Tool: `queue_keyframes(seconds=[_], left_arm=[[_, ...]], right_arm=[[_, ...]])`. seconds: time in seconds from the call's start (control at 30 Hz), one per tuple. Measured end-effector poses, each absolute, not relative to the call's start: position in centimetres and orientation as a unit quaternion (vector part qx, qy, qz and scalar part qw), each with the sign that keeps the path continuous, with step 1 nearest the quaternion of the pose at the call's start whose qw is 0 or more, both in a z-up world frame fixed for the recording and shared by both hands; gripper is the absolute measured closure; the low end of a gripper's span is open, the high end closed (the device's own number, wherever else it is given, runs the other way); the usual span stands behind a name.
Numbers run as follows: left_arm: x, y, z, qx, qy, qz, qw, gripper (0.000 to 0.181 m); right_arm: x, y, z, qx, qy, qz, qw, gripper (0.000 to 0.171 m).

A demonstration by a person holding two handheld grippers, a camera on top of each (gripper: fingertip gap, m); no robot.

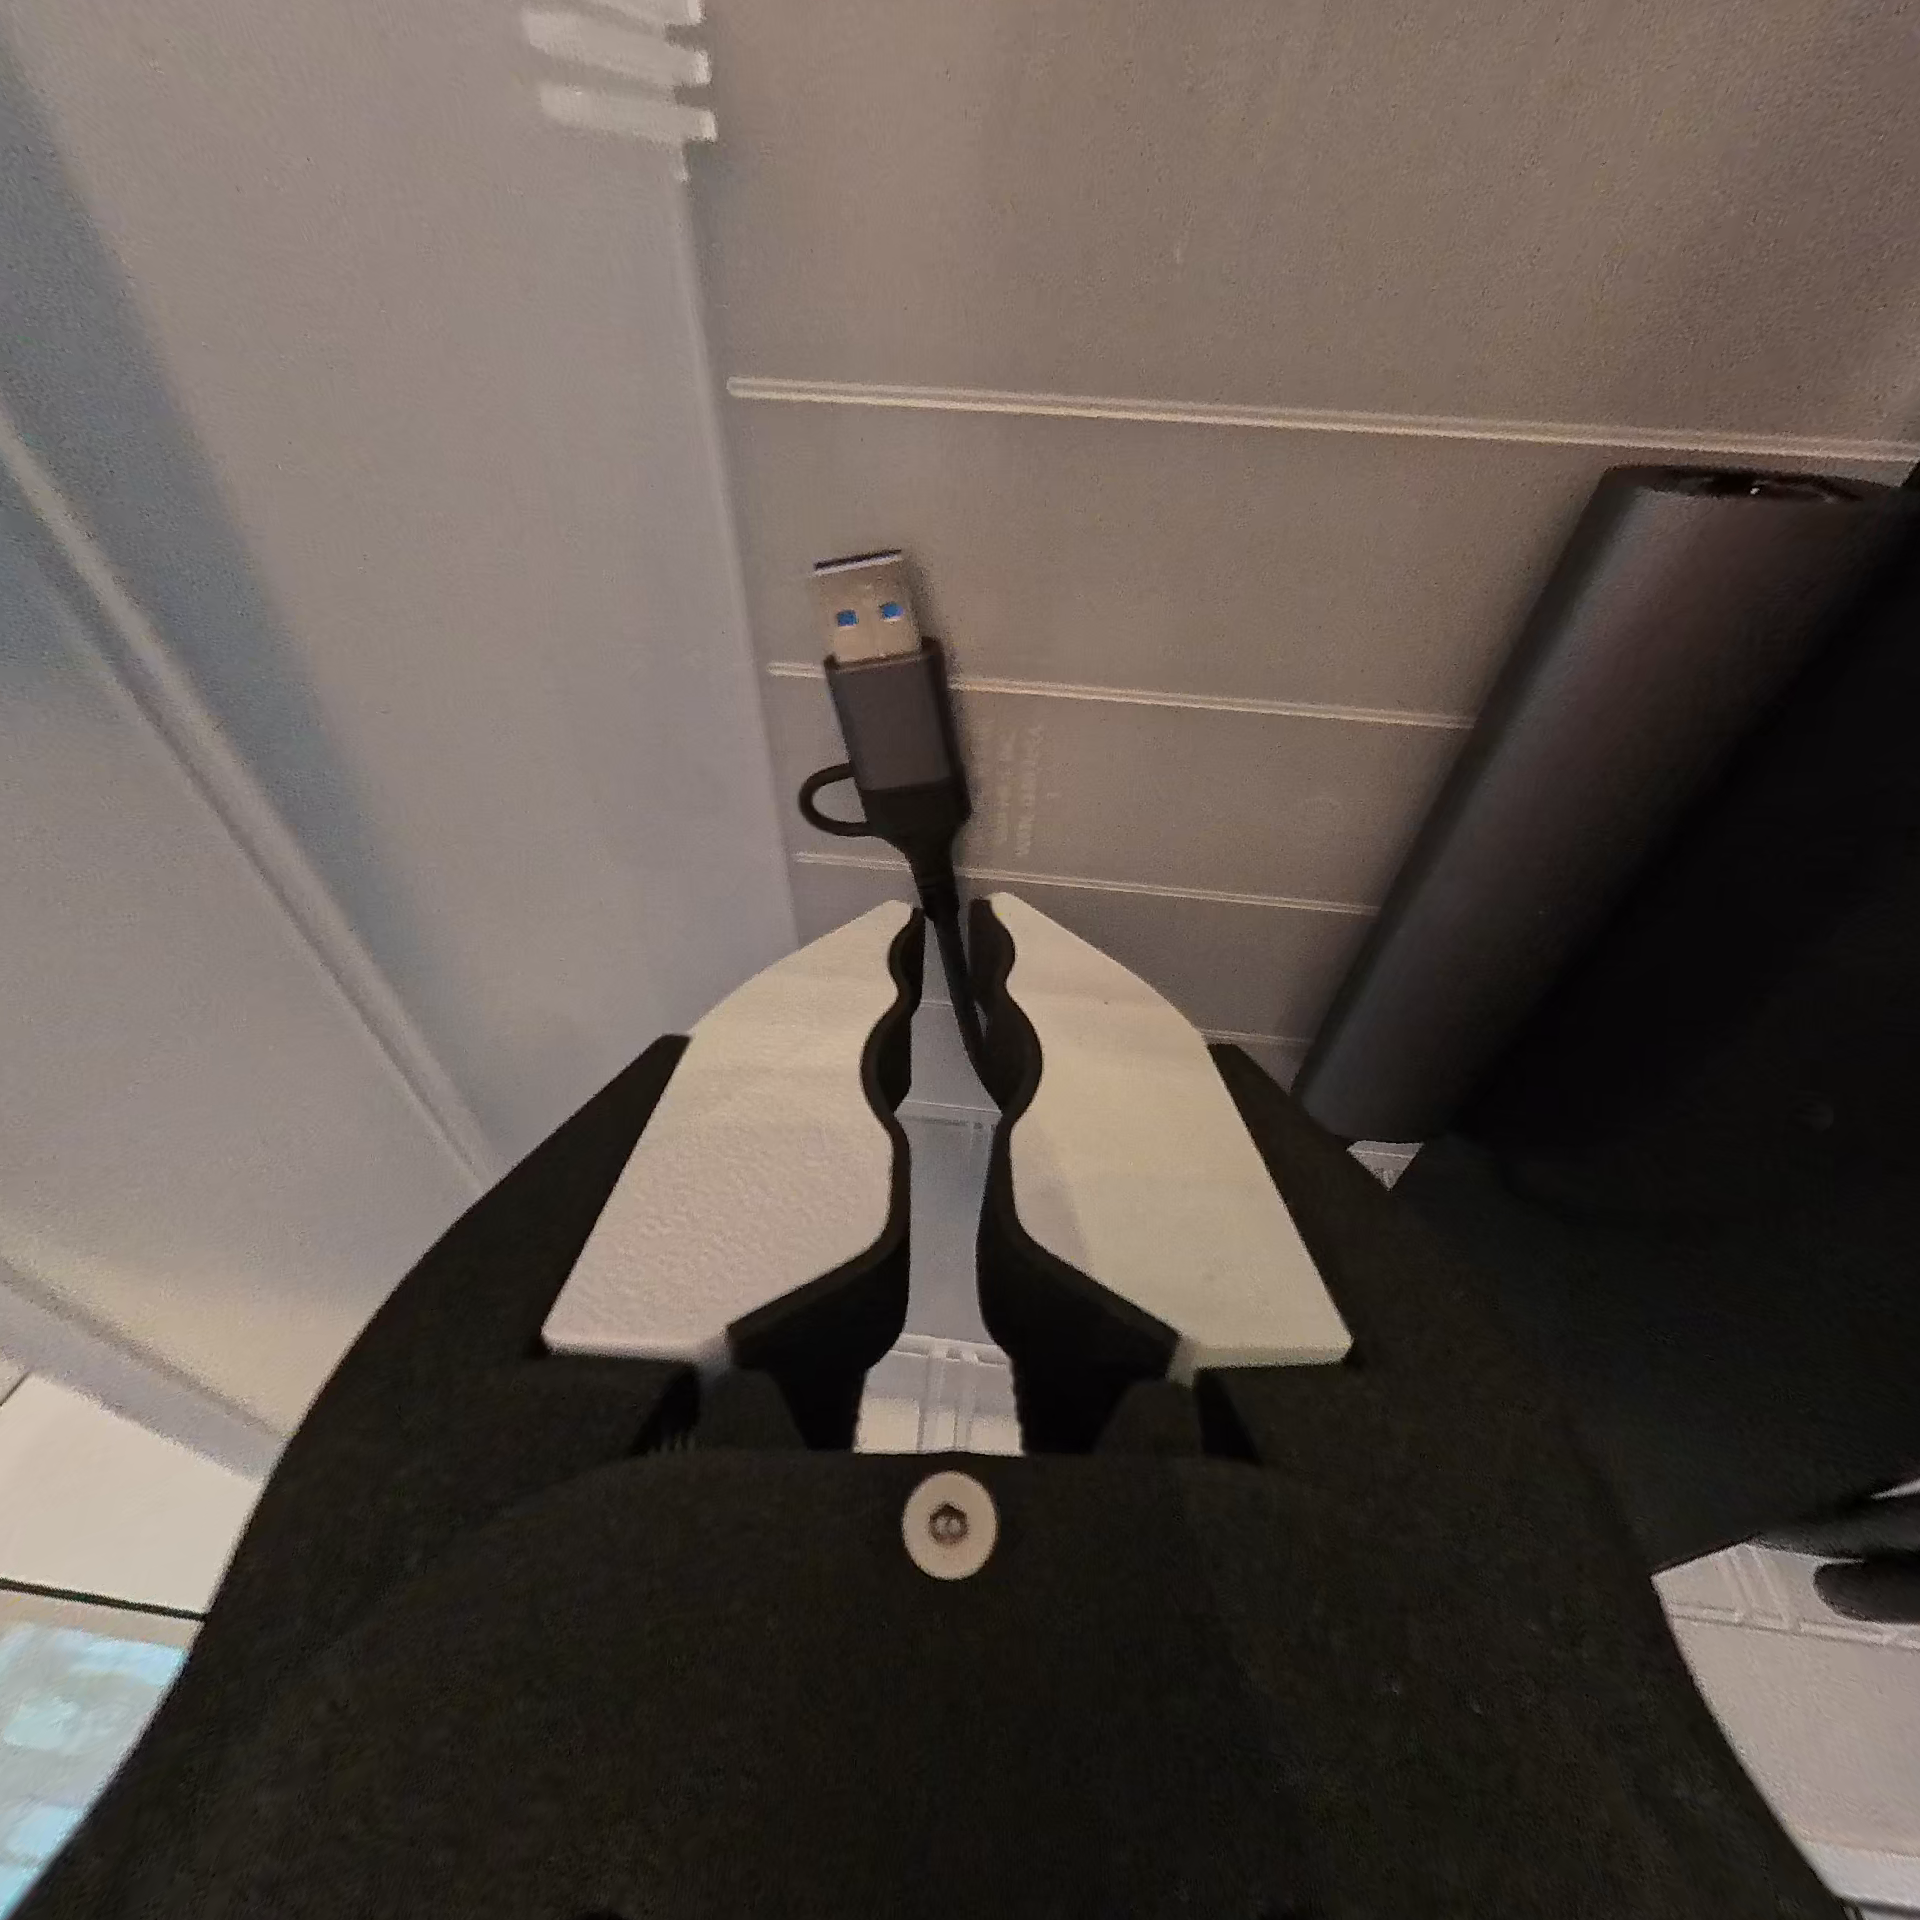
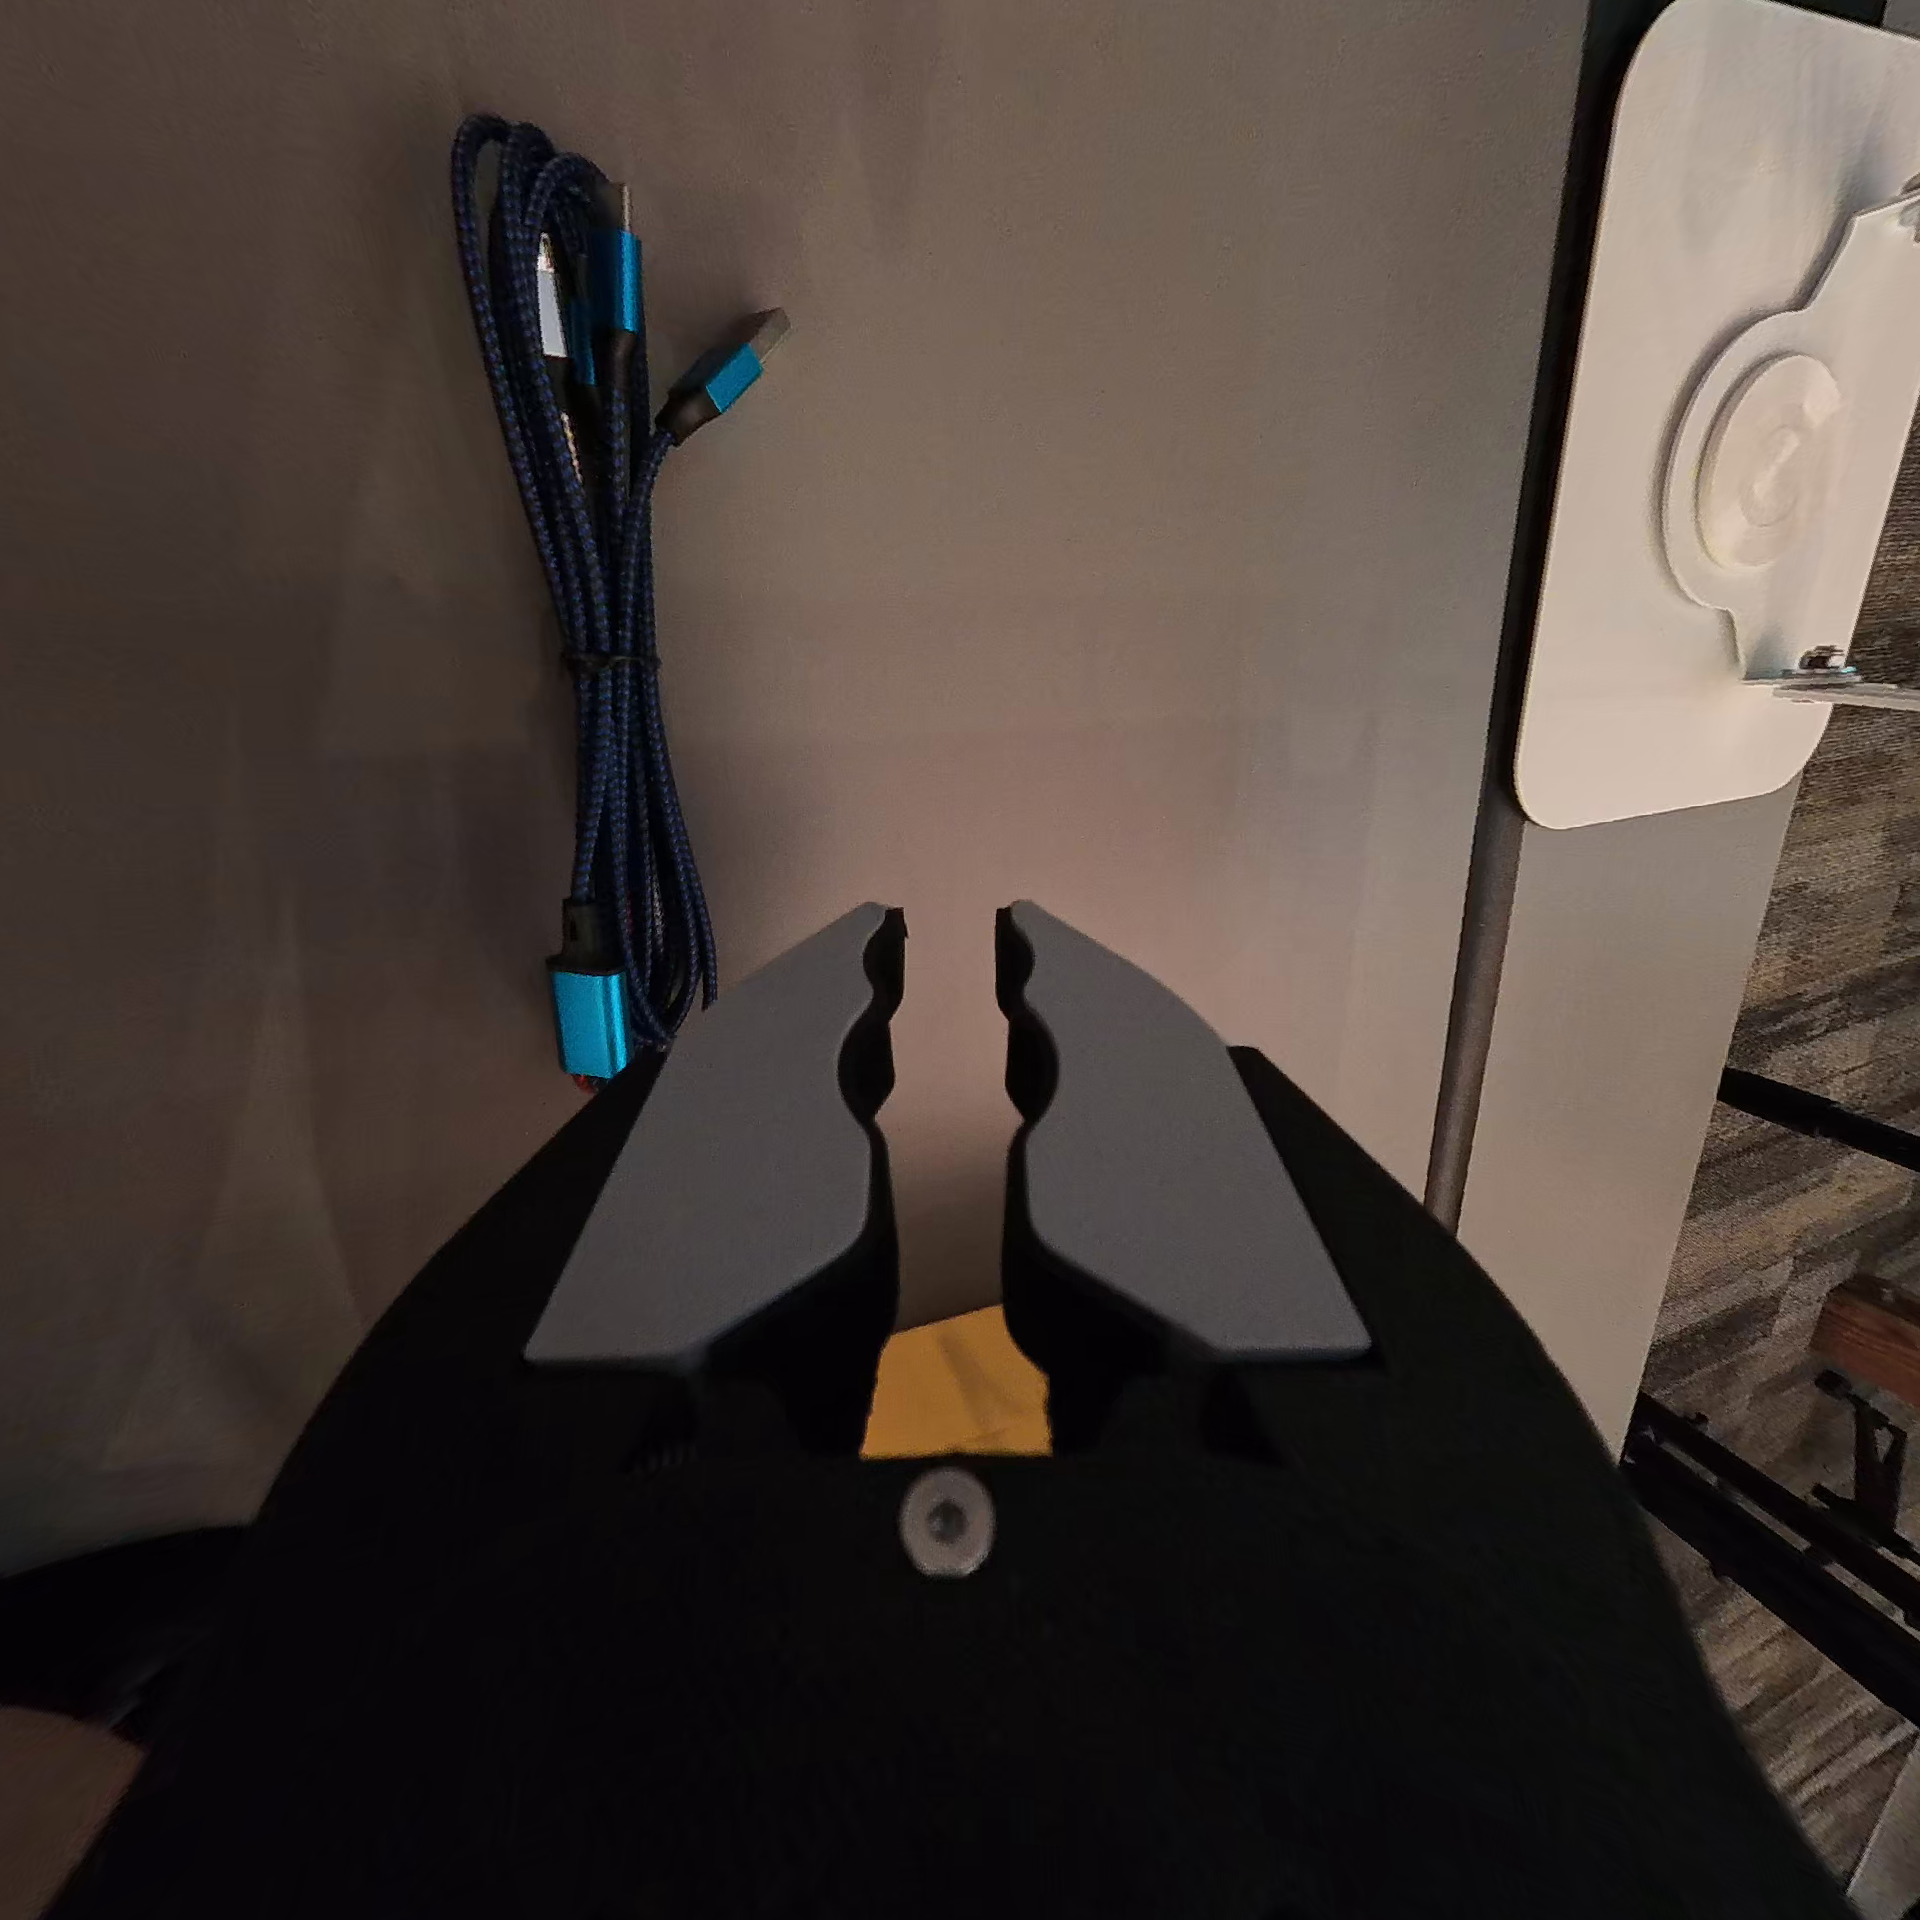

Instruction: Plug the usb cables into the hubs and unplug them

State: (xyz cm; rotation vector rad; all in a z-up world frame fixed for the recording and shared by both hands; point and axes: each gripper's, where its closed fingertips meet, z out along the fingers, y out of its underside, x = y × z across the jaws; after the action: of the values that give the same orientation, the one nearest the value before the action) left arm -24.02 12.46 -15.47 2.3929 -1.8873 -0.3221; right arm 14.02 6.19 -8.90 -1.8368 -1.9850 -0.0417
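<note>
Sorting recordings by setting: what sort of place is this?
Probably an office or lab desk: a bundled blue braided cable on a pale table, a white stand base at its edge, patterned carpet below.

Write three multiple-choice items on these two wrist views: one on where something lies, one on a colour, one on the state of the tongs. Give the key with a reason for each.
1. Where does the bundle of braided cables lie in the right wrist view?
A. Left of the right tongs, on the table
B. Between the fingers of the right tongs
C. On the white plate at the right edge

2. What colour is the insert inside the metal USB plug in the left wrist view?
A. Red
B. Blue
C. Yellow

3. What state are the right tongs in?
A. Shut on a cable
B. Shut on nothing
C. Open and empty

Key: 1 A, the bundle lies to the left, apart from the fingers. 2 B, blue shows through the plug's shell. 3 C, a clear gap separates the fingertips, while the left tongs pinch the black cable.
</note>
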Motion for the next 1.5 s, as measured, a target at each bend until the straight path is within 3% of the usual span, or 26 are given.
queue_keyframes(seconds=[0.43,0.93,1.5], left_arm=[[-24.0,12.4,-15.2,0.788,-0.606,-0.11,0.02,0.177],[-22.9,13.9,-7.8,0.798,-0.539,-0.139,-0.231,0.177],[-19.8,13.4,-0.7,0.764,-0.51,-0.176,-0.353,0.181]], right_arm=[[14.0,6.0,-8.8,-0.659,-0.72,-0.012,0.217,0.155],[13.4,6.1,-8.7,-0.663,-0.714,0.008,0.225,0.155],[12.4,6.4,-7.8,-0.667,-0.7,0.039,0.253,0.155]])
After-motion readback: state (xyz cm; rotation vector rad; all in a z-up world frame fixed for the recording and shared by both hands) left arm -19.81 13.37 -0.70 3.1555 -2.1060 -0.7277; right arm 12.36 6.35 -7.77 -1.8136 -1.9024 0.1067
